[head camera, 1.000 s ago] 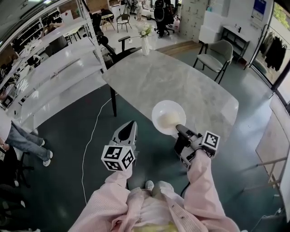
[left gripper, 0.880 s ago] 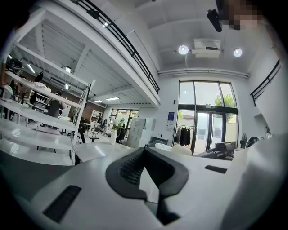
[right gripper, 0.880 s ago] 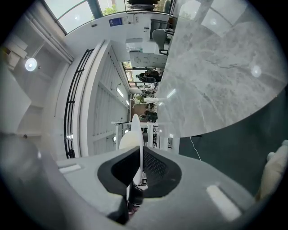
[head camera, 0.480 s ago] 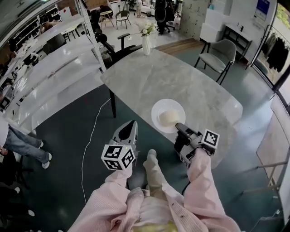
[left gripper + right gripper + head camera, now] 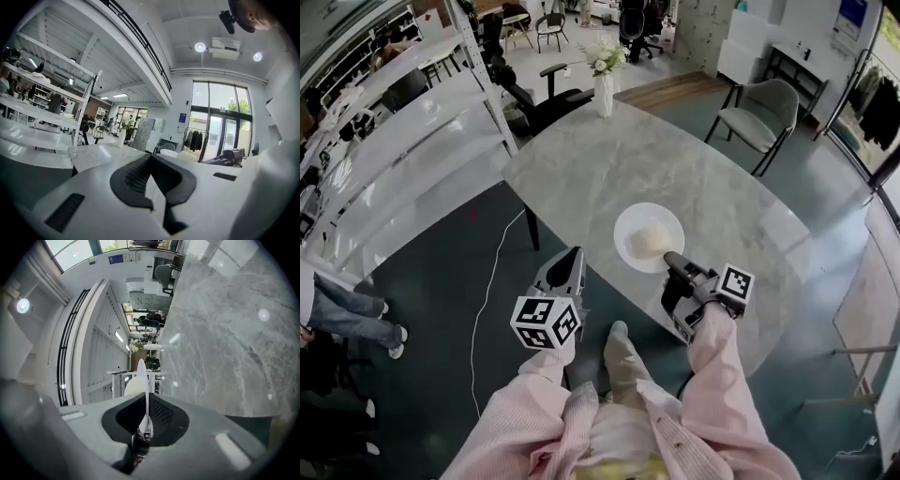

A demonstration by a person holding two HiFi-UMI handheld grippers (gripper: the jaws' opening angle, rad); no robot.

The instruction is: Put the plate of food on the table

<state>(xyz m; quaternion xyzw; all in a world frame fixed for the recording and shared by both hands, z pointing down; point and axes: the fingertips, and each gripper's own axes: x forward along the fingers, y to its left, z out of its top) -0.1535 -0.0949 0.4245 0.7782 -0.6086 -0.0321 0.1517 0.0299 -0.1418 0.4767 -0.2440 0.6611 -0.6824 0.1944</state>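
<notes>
The grey marble table (image 5: 581,169) filled the middle of the head view, bare but for a vase of flowers (image 5: 605,92) at its far end, upper centre of the frame. You stood at its near edge, lower centre, with both pink sleeves reaching forward.

Your right gripper (image 5: 670,260), lower right of centre, had its jaws clamped shut on the near rim of the plate (image 5: 628,225). The right gripper view showed that rim edge-on between the pads (image 5: 159,411), with the marble surface filling the right of that frame. Your left gripper (image 5: 570,258), lower left of centre, was off the table's edge over the dark floor. Its jaws were closed together with nothing between them, as the left gripper view confirmed.

The white plate sat level over the near part of the tabletop, apparently just clear of the marble. A pale mound of food (image 5: 652,241) rested at its centre.

The carry looked almost done, and the step in hand was the set-down. The next move probably called for lowering the plate flat until its base met the table, then parting the right jaws and drawing back without dragging the rim.
</notes>
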